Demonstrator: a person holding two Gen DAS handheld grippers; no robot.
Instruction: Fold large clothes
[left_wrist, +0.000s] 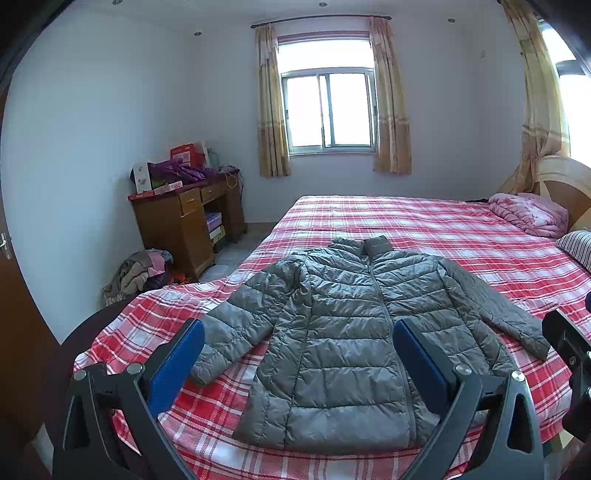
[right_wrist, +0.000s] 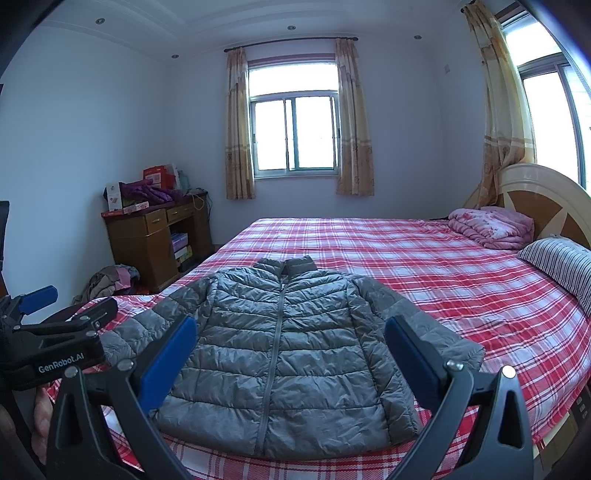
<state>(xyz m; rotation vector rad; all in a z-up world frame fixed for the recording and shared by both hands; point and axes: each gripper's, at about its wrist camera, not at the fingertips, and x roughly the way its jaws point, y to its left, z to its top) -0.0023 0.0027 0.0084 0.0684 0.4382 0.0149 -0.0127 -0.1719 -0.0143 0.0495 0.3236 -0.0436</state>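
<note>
Domestic bedroom. A double bed (right_wrist: 406, 258) with red plaid sheet and wooden headboard (right_wrist: 546, 199) dominates the room. Beyond its far side – a curtained window (right_wrist: 295, 133); to the bed's left, a cluttered wooden desk (right_wrist: 151, 236) with a clothes pile (right_wrist: 110, 280) on the floor.

Jacket (right_wrist: 280, 347) is seen as shiny quilted grey nylon, bed sheet (right_wrist: 424, 266) as matt checked cotton, desk (right_wrist: 147, 240) as varnished wood.
</note>
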